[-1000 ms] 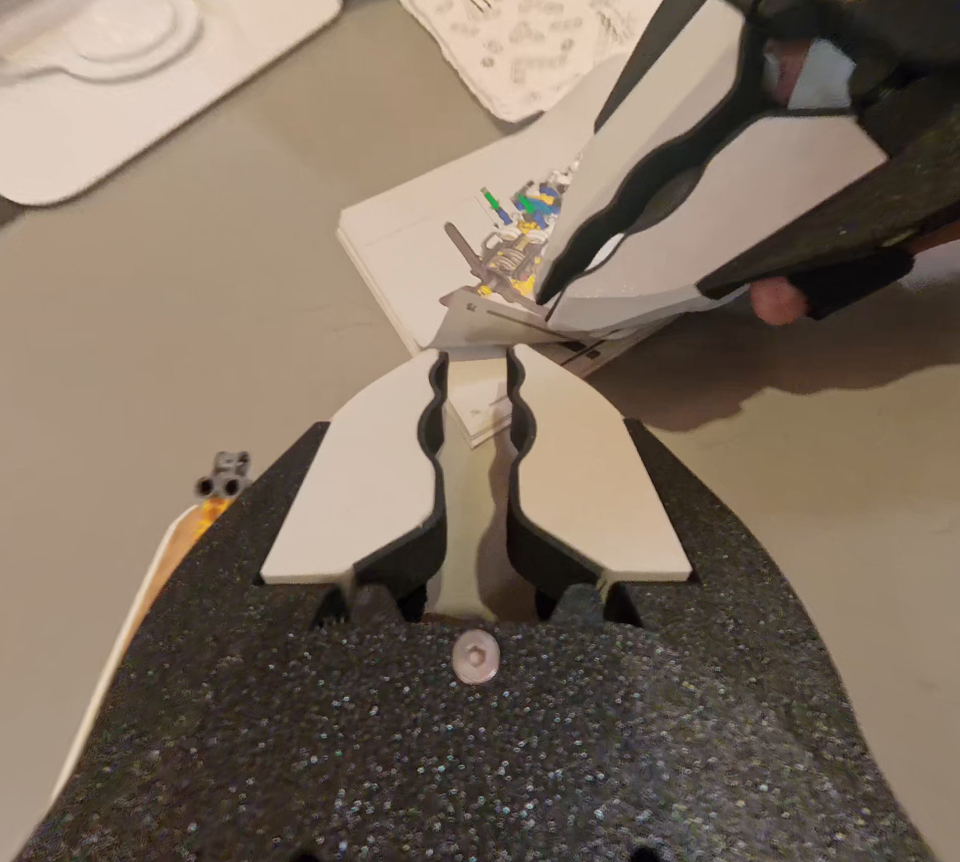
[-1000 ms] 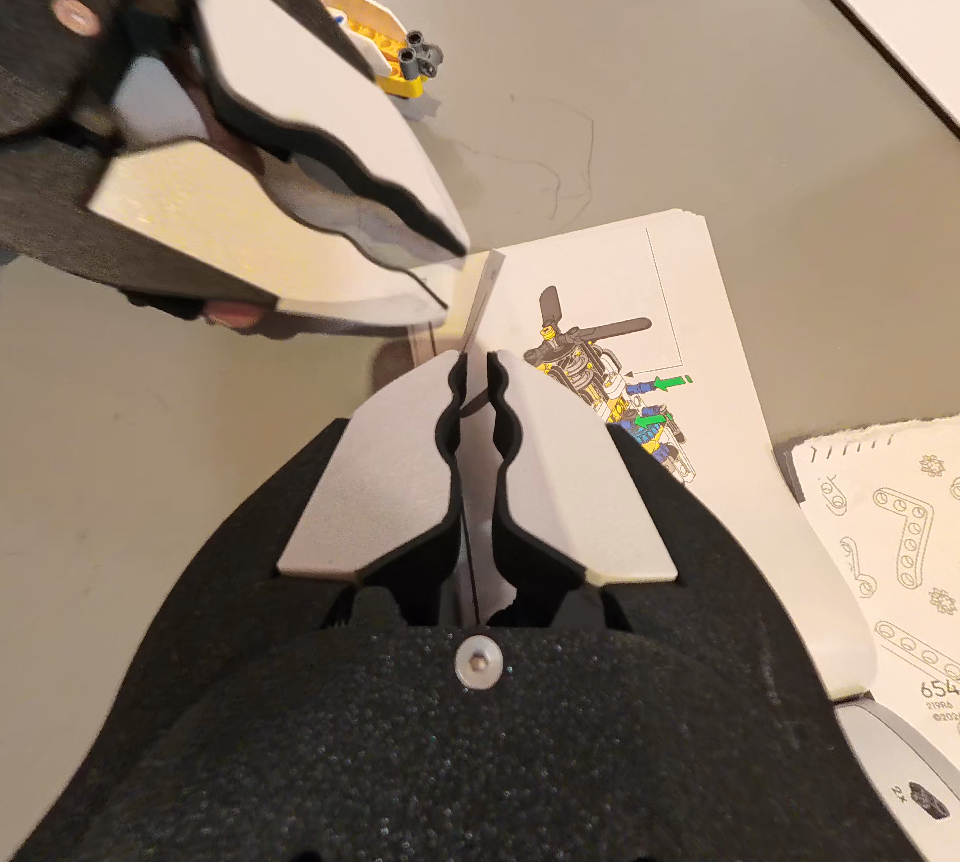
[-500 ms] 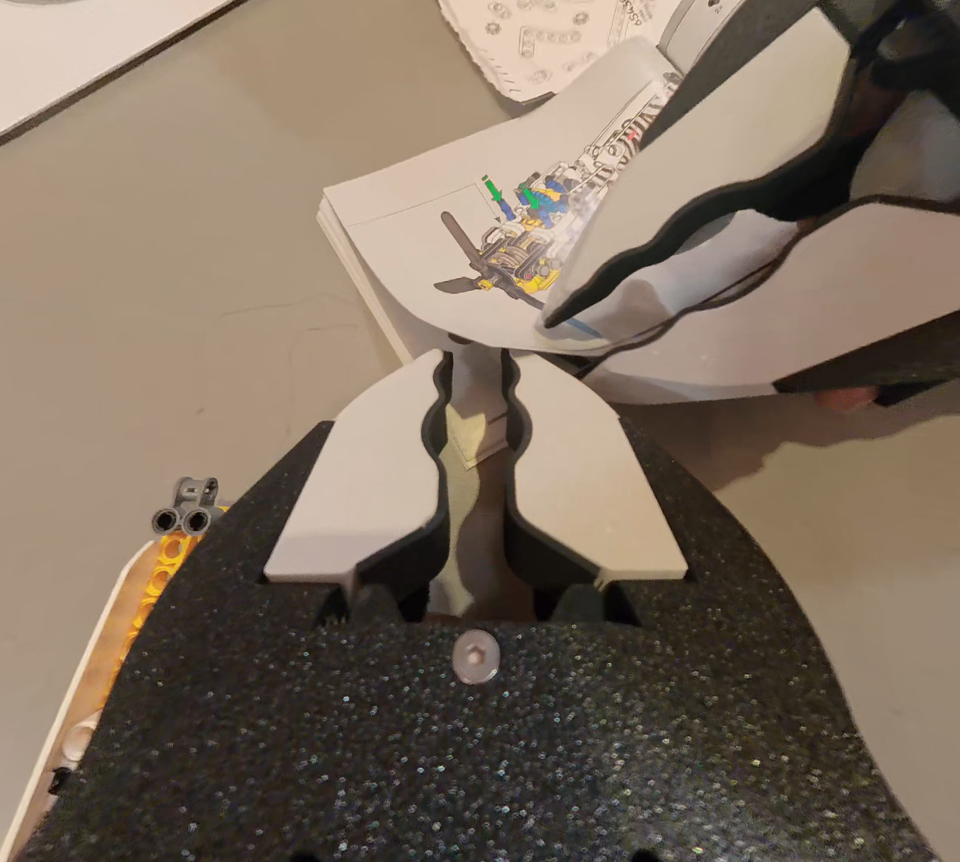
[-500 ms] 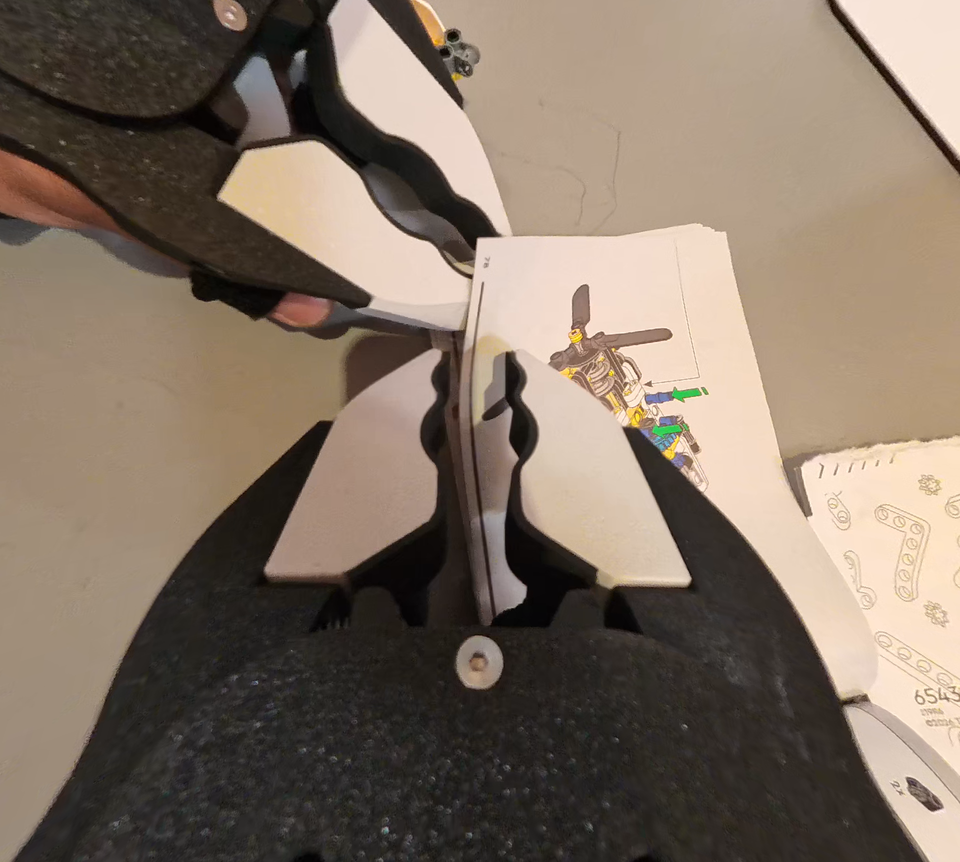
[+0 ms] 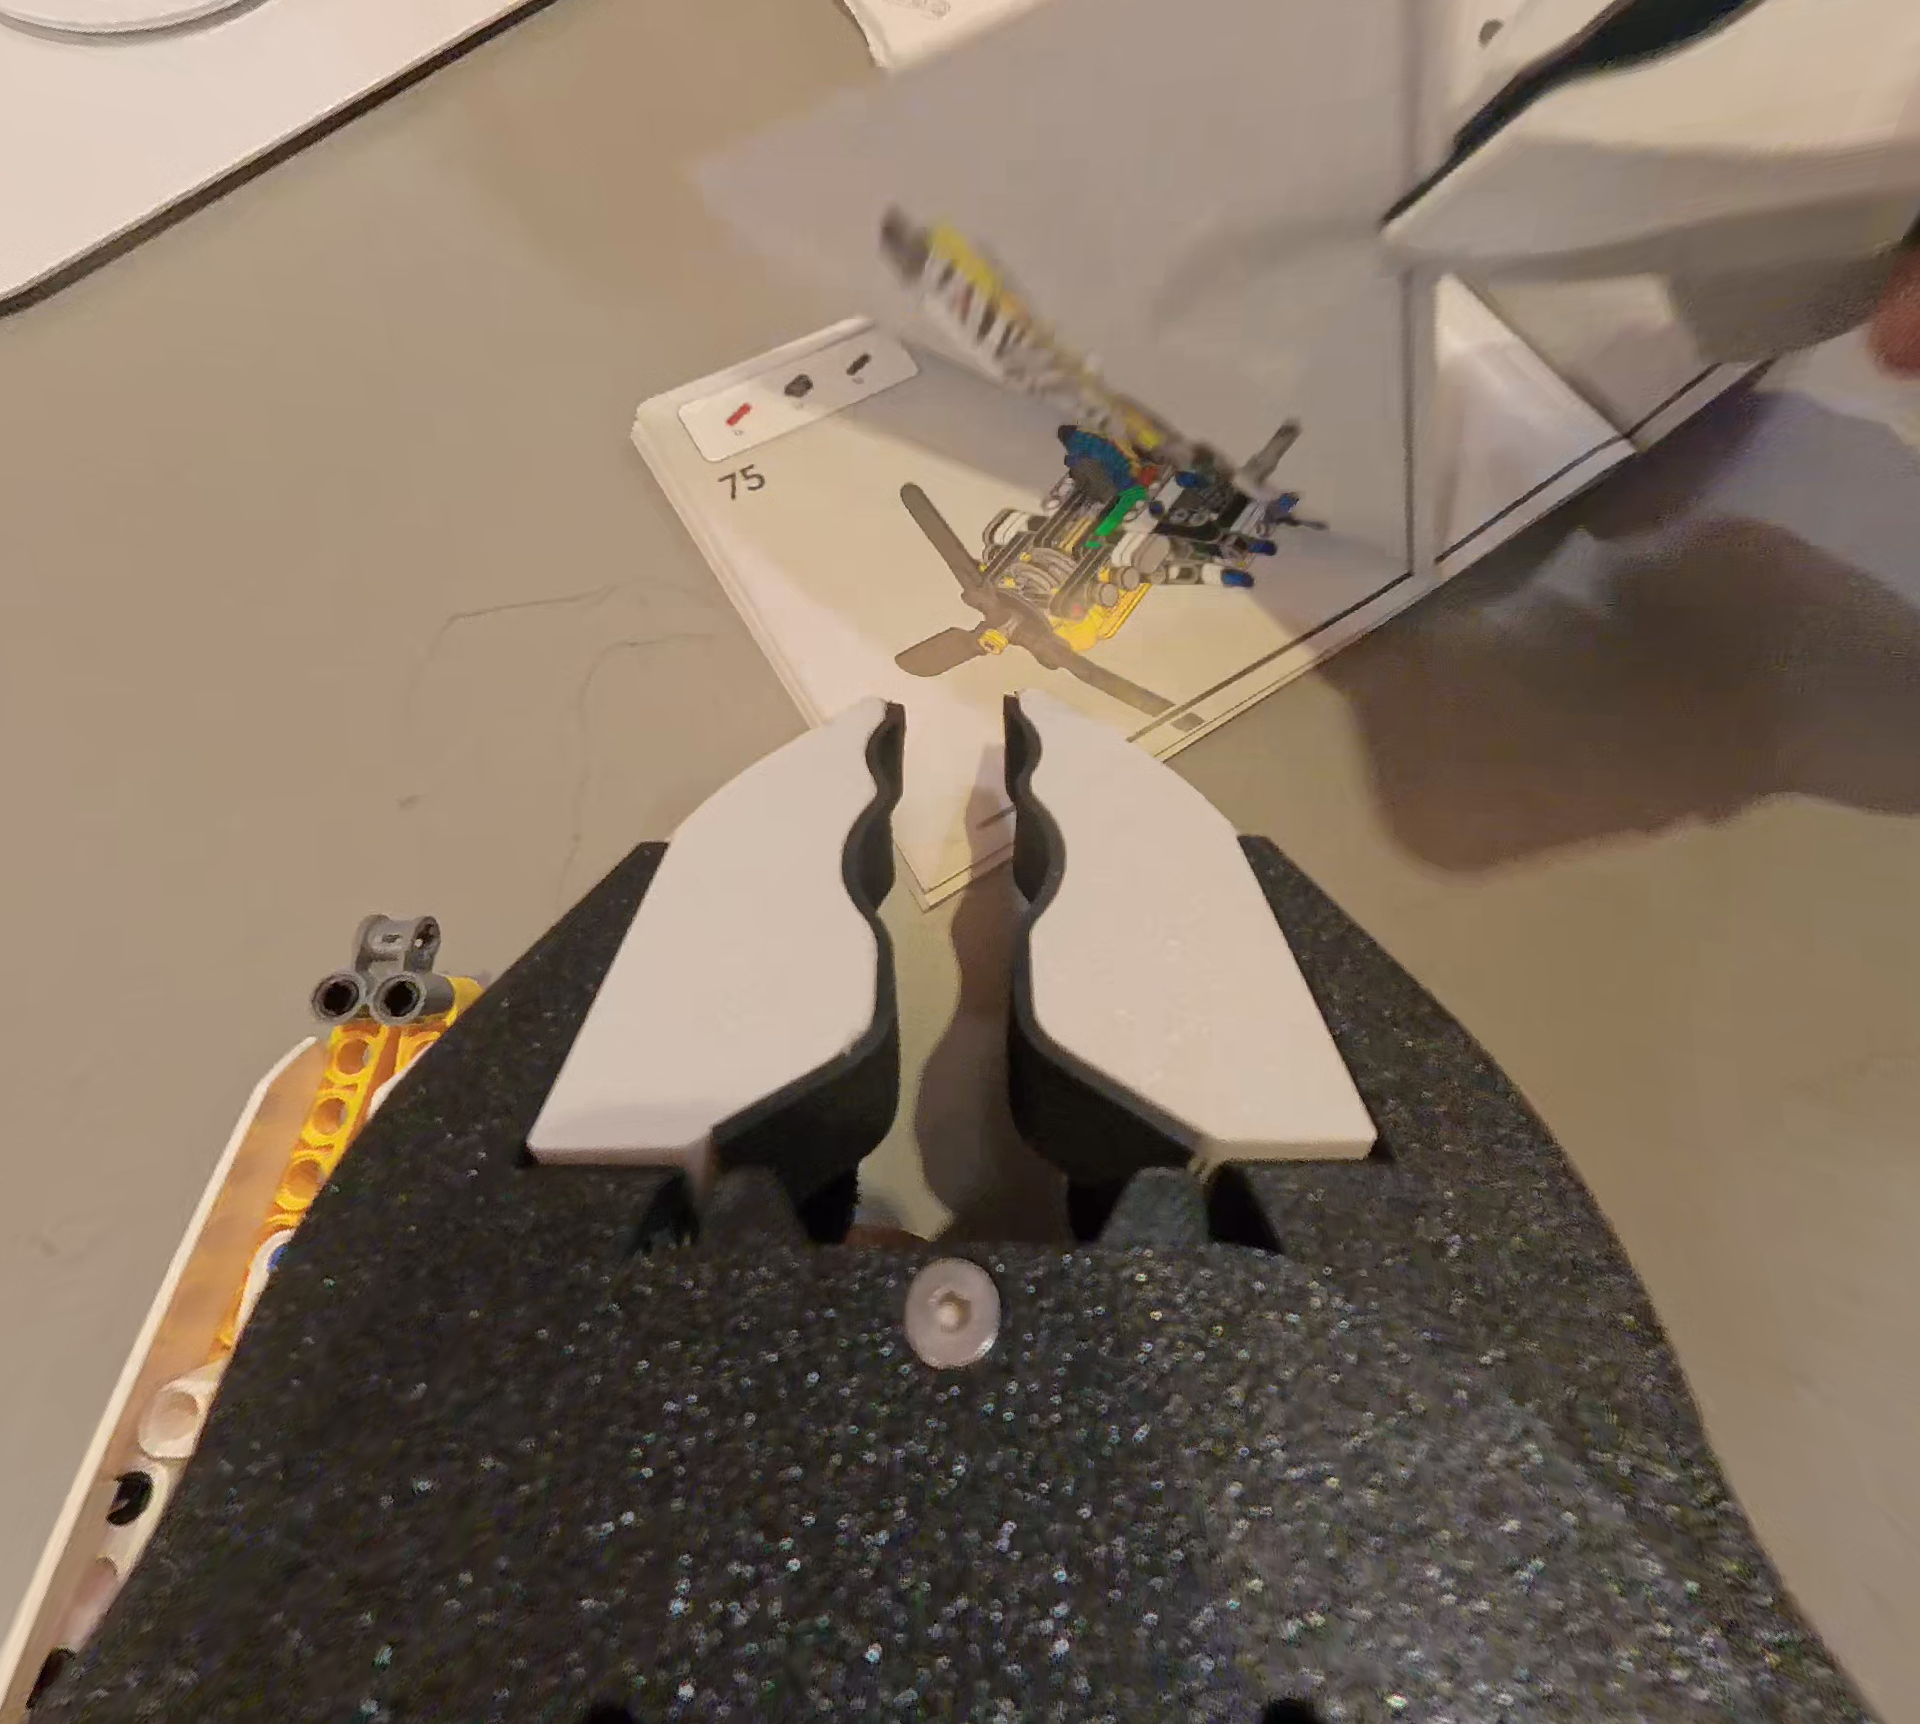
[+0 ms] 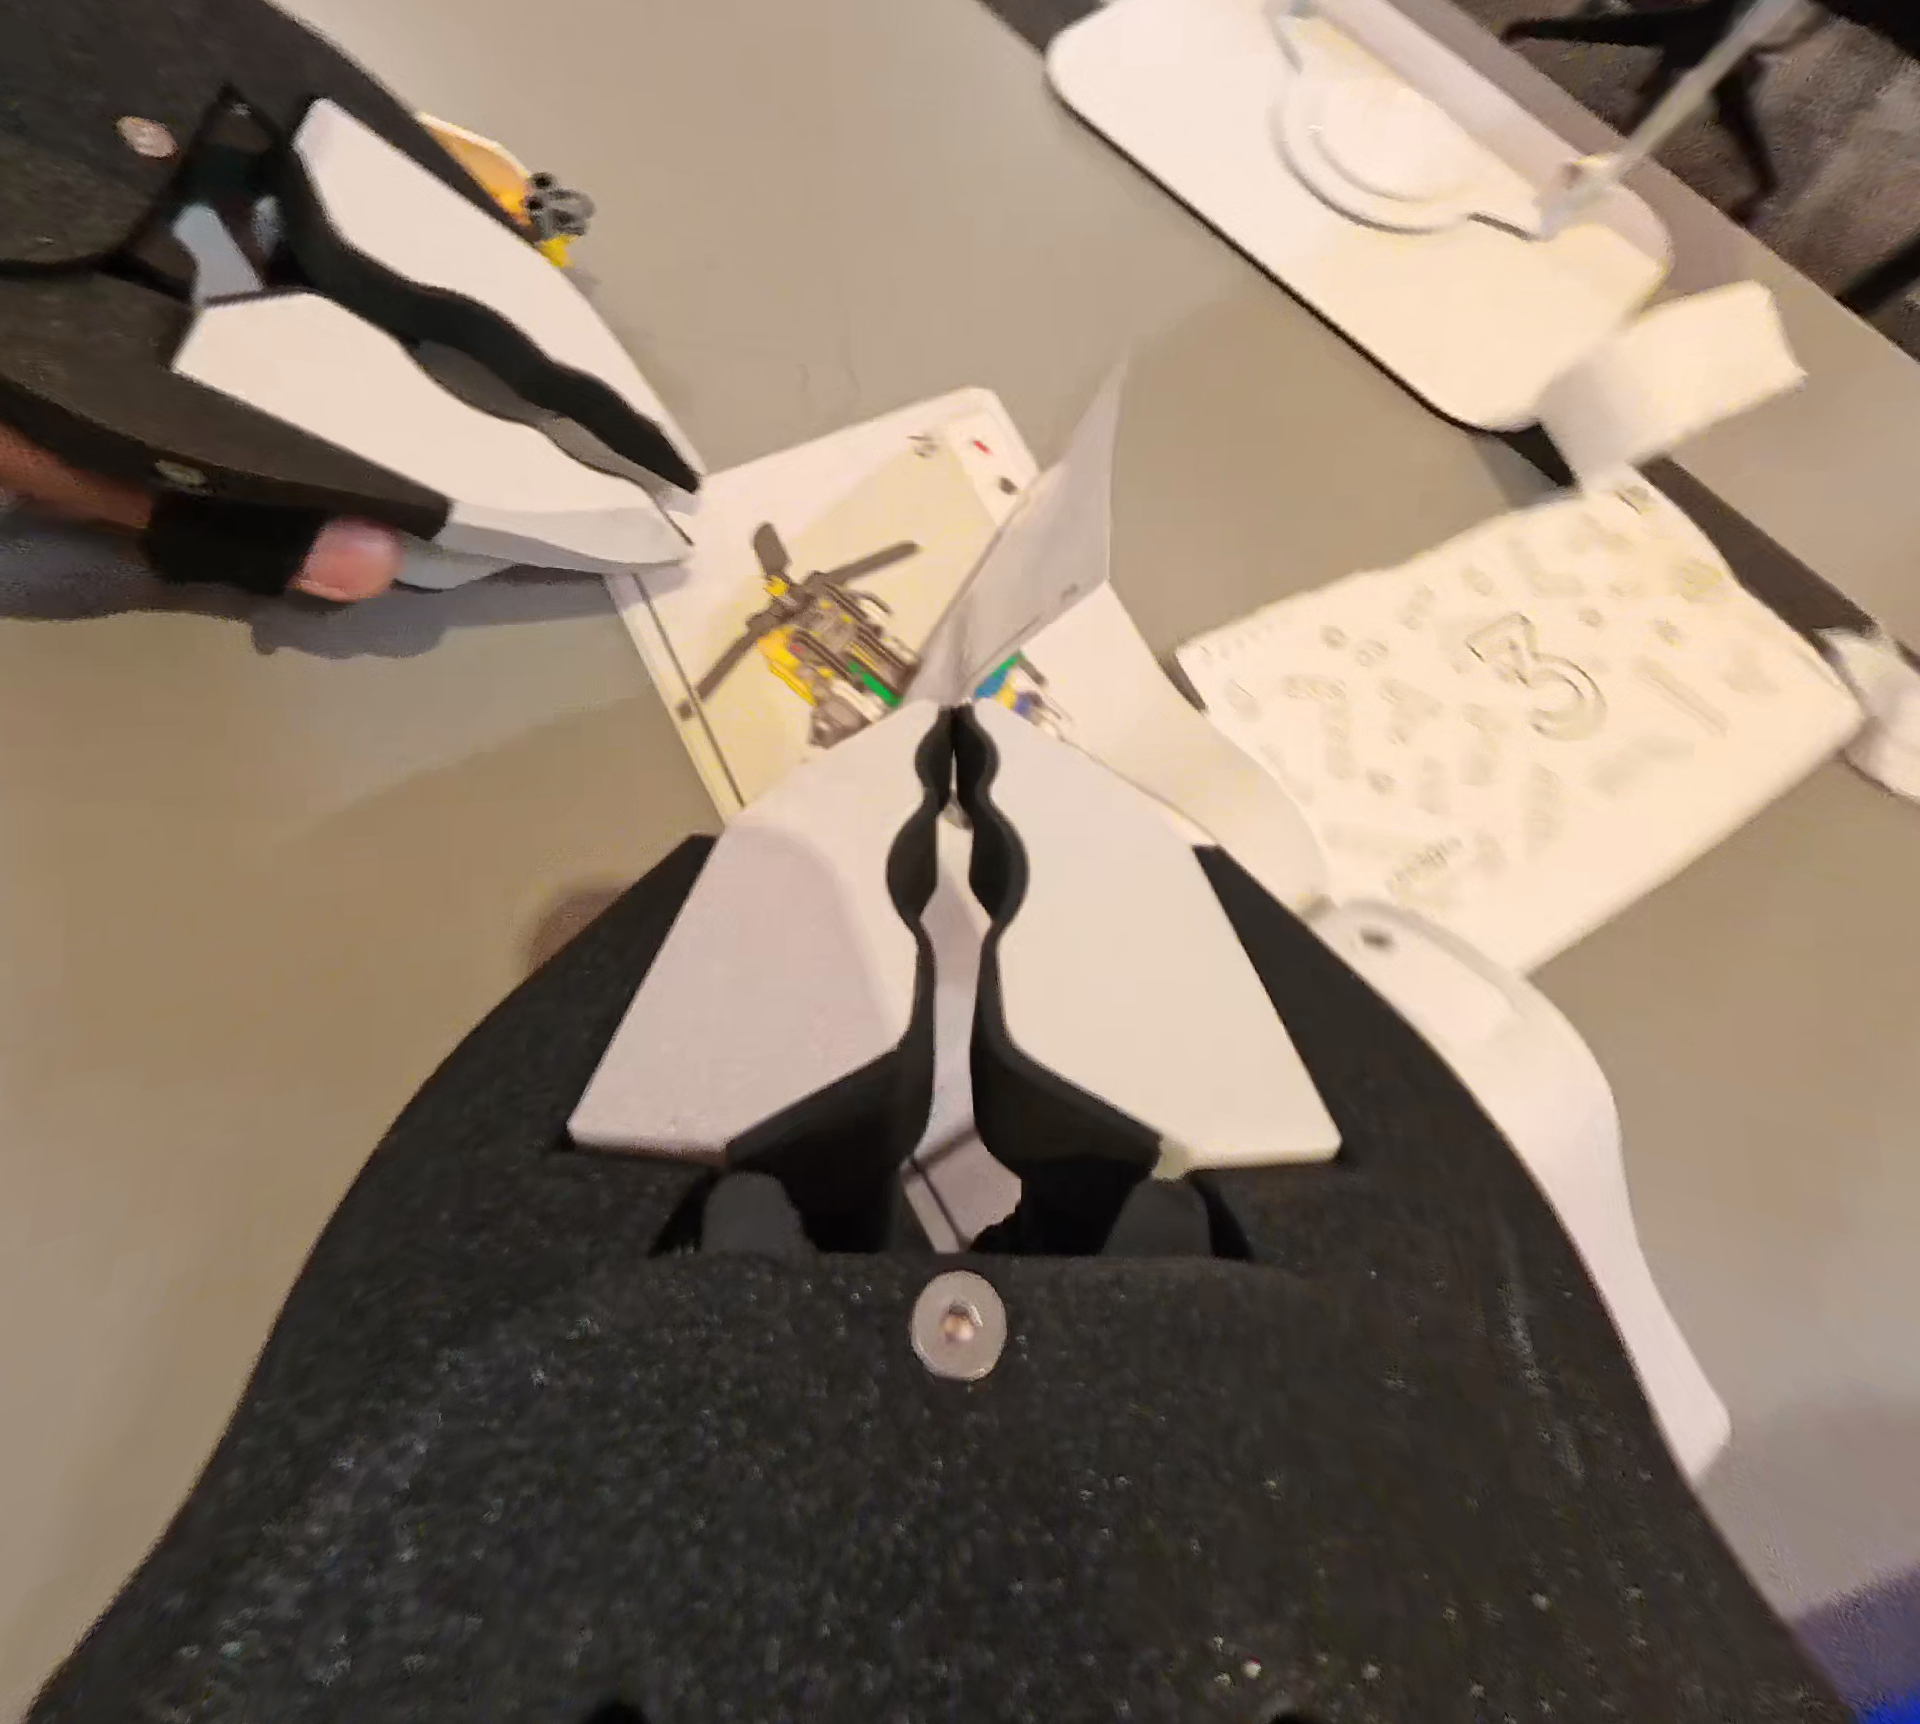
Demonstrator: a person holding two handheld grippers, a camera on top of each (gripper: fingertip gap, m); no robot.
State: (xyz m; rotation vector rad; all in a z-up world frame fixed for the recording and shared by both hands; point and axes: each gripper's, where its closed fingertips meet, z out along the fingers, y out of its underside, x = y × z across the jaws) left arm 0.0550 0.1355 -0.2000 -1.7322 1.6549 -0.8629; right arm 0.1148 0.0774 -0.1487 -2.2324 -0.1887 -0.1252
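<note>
While the left claw (image 5: 954, 718) hovers apart over the open booklet (image 5: 852, 552) on the counter (image 5: 312, 531), the right claw (image 6: 954, 710) pinches one page (image 6: 1049, 552), lifted partway over.

place: hobby/office desk | cues: grey counter (image 5: 312, 531), building-toy instruction booklet (image 5: 831, 552), white stand base (image 6: 1351, 220) at far edge

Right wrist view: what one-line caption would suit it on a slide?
Right gripper pinches a lifted page of the instruction booklet, while the open left gripper rests at its corner.
</note>
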